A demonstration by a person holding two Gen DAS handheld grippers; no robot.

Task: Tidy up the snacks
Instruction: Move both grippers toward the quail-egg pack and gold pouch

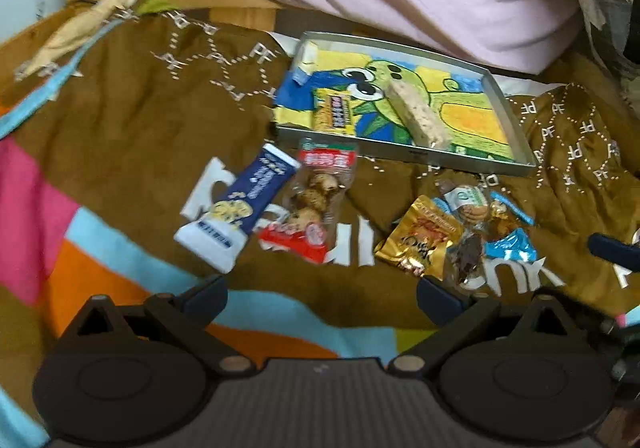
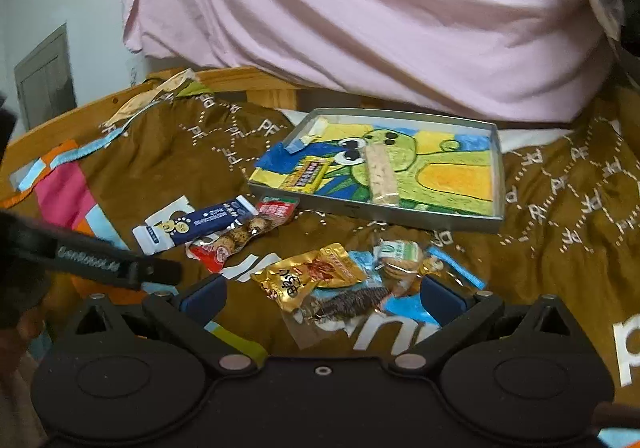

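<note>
From the left wrist view, your left hand-held gripper (image 1: 322, 294) hovers with its fingers spread apart and nothing between them, above a brown cloth (image 1: 132, 136) printed with white letters. Ahead sits a metal tray (image 1: 516, 120) with a frog drawing inside; a yellow candy bar (image 1: 334, 113) and a pale nougat bar (image 1: 420, 116) lie in it. In front of the tray, on the cloth, a blue-and-white packet (image 1: 236, 208) touches a clear pack of quail eggs (image 1: 314, 200). To their right lies a gold pouch (image 1: 420, 244) beside a heap of small wrappers.

From the right wrist view, your right hand-held gripper (image 2: 322, 294) is also spread apart and empty, its fingers flanking the gold pouch (image 2: 308, 276) and a clear pack of dark snack (image 2: 348, 304) just ahead. The tray (image 2: 400, 214) lies beyond, and the left tool's finger (image 2: 120, 268) reaches in from the left.
</note>
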